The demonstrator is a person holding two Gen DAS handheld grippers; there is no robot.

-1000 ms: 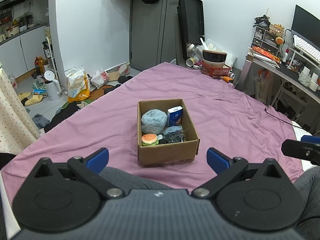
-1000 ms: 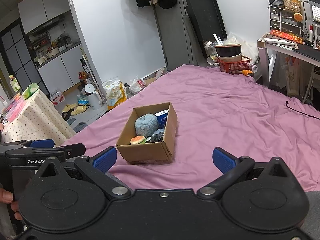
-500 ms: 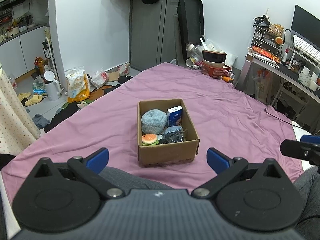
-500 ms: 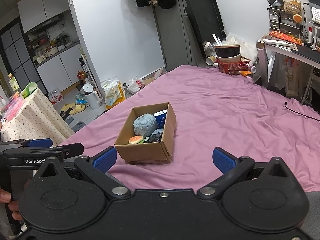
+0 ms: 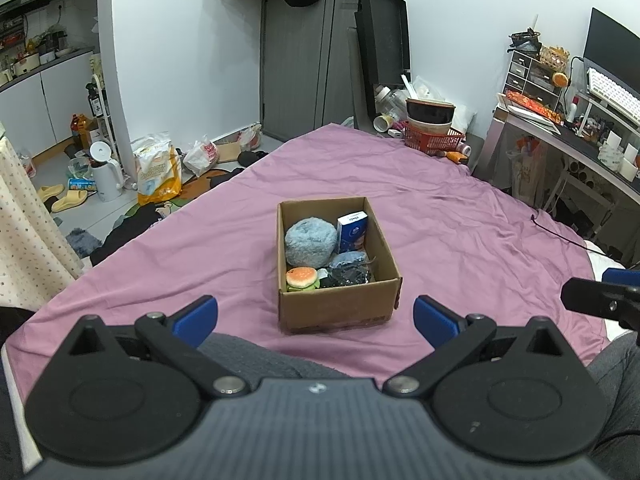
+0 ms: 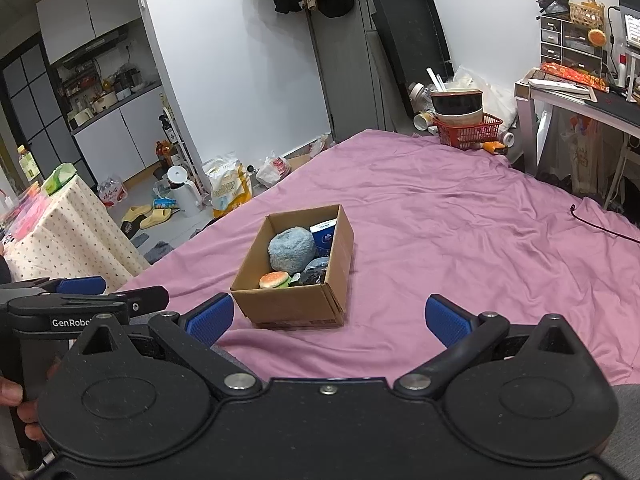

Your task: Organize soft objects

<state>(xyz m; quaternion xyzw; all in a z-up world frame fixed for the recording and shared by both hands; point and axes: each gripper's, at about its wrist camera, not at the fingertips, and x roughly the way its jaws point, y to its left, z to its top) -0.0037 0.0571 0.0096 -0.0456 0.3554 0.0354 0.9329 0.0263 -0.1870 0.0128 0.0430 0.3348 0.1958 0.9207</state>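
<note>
A cardboard box (image 5: 340, 308) (image 6: 288, 304) stands open-topped on the purple bedsheet (image 5: 460, 216). Inside lie a fluffy blue ball (image 5: 310, 240) (image 6: 291, 250), a small burger toy (image 5: 302, 278) (image 6: 274, 280), a blue-and-white carton (image 5: 352, 231) (image 6: 323, 238) and a dark bundle (image 5: 347, 274). My left gripper (image 5: 316, 316) hovers open just short of the box, nothing between its fingers. My right gripper (image 6: 328, 318) is open too, held near the box's front right corner. Each gripper shows at the edge of the other's view.
A red basket (image 5: 434, 136) with stacked bowls sits at the bed's far edge. A desk (image 5: 560, 136) stands to the right, a spotted tablecloth (image 6: 72, 232) to the left. Bags, slippers and a white kettle (image 5: 105, 178) litter the floor. A black cable (image 6: 600, 228) lies on the sheet.
The right wrist view has shifted slightly, so the box sits a little further left in it. The left gripper and the box contents have not moved.
</note>
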